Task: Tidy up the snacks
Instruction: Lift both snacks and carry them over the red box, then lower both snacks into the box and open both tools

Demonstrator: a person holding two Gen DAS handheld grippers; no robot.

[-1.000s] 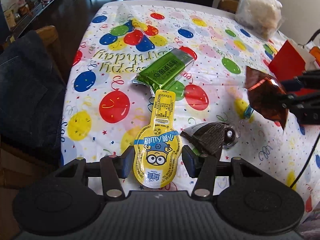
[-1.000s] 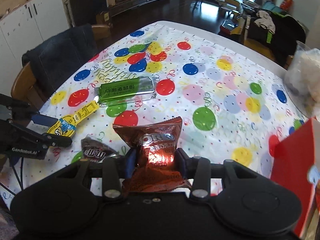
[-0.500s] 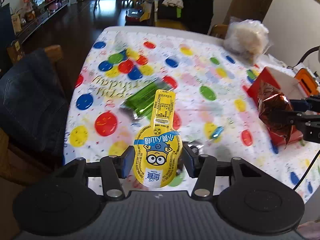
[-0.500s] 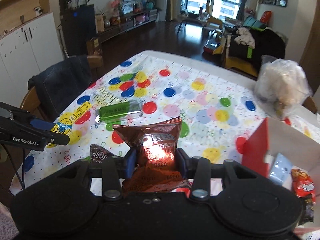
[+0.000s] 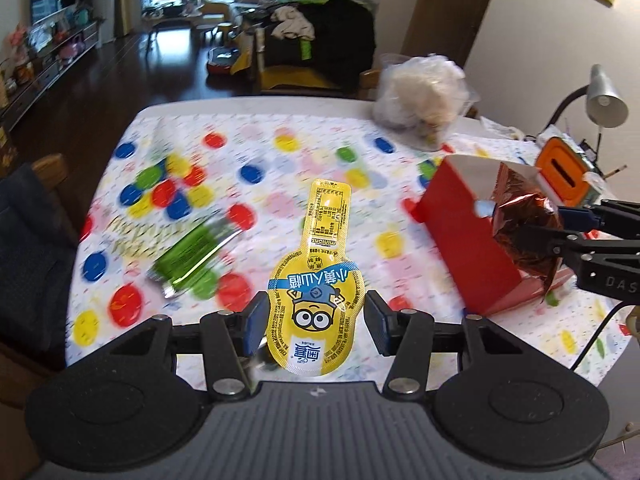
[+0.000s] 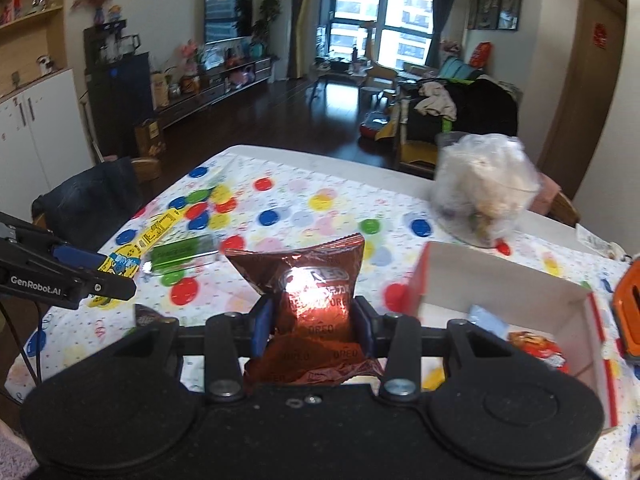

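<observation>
So right now you've got 1 snack in each claw and both are up off the tabletop (image 5: 400,118). Your left claw (image 5: 316,322) is partly closed on the fat round end of the yellow Minions pouch (image 5: 318,292), pads squeezing both sides, with the long skinny neck sticking out forward over the balloon cloth. Makes sense to grab it there: that's the widest, firmest bit, and the neck would just flop or slip.

Your right claw (image 6: 313,320) is clamped about halfway shut on the lower part of the brown Oreo bag (image 6: 310,292), top seam pointing away from you. Holding it low keeps the puffy end free so it can go into the box first.

The red box (image 6: 500,280) sits at the right side of the tabletop with its open top facing up, and there are already a couple of packets in it: a red one (image 6: 536,350) and a pale blue one (image 6: 486,318). From the left wrist view the Oreo bag (image 5: 524,228) hangs right by the box's near wall, so I'd guess it goes in first and the pouch follows.

Still lying out on the cloth: the green wrapped bar (image 5: 190,256) and a small dark packet (image 6: 146,314) peeking out by your right claw's frame. Those look like the next pickups. The clear bag of puffy stuff (image 5: 422,98) at the far edge looks too bulky for the box, so I'd leave it.
</observation>
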